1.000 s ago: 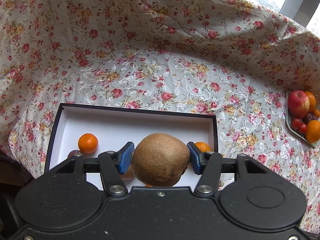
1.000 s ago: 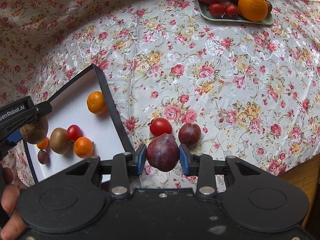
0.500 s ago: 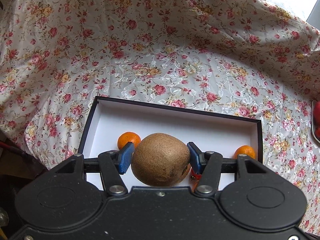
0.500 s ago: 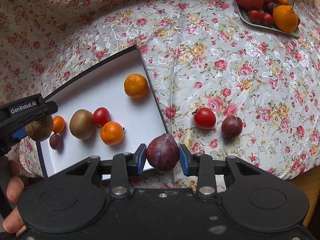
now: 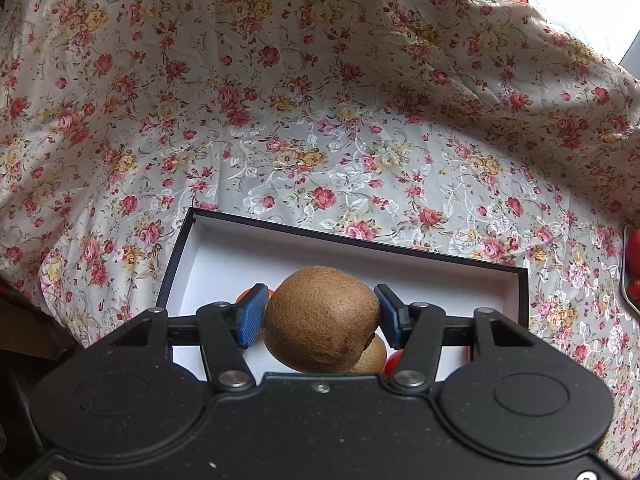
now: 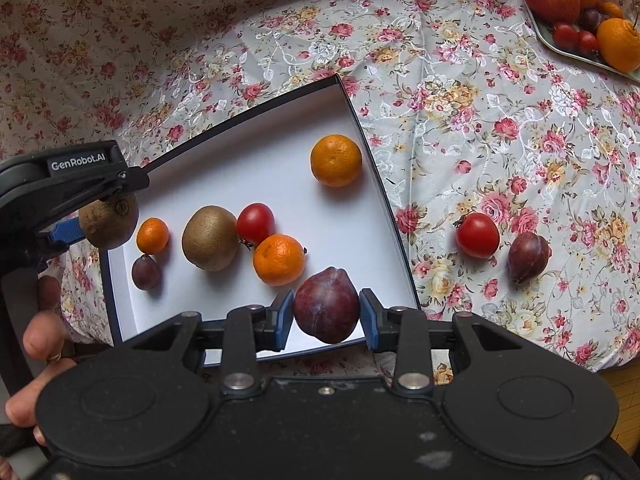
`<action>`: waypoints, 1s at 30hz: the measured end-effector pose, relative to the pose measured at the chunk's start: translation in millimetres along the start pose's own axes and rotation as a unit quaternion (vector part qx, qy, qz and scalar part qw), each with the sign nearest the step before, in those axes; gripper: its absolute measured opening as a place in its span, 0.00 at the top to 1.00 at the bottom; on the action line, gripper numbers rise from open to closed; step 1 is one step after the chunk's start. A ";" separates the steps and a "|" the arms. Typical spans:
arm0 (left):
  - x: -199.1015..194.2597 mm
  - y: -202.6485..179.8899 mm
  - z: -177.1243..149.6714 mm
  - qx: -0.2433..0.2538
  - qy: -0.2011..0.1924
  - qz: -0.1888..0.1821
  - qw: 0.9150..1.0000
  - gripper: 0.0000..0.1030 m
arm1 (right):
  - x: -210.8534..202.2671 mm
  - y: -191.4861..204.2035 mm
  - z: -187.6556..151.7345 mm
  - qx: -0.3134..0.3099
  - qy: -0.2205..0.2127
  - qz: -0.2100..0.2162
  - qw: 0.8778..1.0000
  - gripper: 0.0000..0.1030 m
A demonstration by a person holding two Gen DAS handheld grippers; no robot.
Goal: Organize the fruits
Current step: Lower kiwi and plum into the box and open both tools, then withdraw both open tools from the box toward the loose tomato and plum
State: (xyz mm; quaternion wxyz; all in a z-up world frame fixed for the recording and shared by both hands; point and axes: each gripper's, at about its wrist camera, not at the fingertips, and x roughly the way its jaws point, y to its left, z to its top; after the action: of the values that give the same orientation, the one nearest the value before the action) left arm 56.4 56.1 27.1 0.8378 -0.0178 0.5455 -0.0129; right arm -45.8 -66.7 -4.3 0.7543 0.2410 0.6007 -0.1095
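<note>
My left gripper (image 5: 320,308) is shut on a brown kiwi (image 5: 320,320) above the left end of the black-rimmed white box (image 5: 360,242). The right wrist view shows that same kiwi (image 6: 108,220) hanging over the box's left edge. My right gripper (image 6: 326,320) holds a dark red plum (image 6: 326,304) over the near right corner of the box (image 6: 248,120). Its jaws are opening, with the blue pads still at the plum's sides. In the box lie a kiwi (image 6: 209,238), a tomato (image 6: 255,223), three mandarins (image 6: 336,160) and a small plum (image 6: 146,272).
On the flowered cloth right of the box lie a tomato (image 6: 477,235) and a plum (image 6: 528,256). A plate (image 6: 568,50) with an apple, oranges and small fruit stands at the far right. A hand (image 6: 40,336) grips the left tool. The cloth rises in folds behind.
Both grippers moved left across the table with their fruit. The plum, earlier over the cloth right of the box, now hangs over the box's near right corner. The kiwi is nearer the box's left end.
</note>
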 end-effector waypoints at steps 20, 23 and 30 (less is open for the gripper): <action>-0.2 -9.6 -0.8 0.031 0.004 0.037 0.999 0.41 | 6.3 -0.8 3.4 0.006 0.024 0.017 1.000 0.62; 3.1 -8.6 -1.7 0.029 0.012 0.040 0.999 0.41 | 9.1 -2.6 3.4 0.009 0.030 0.011 0.999 0.62; 3.0 -14.2 -3.0 0.041 0.018 0.038 0.998 0.41 | 11.6 -0.6 2.7 0.002 0.036 0.003 0.999 0.62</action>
State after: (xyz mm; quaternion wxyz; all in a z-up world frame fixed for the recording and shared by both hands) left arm 54.9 41.7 23.7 0.8278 0.0377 0.5597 -0.0032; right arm -40.8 -67.1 -15.1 0.7321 0.2476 0.6266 -0.0999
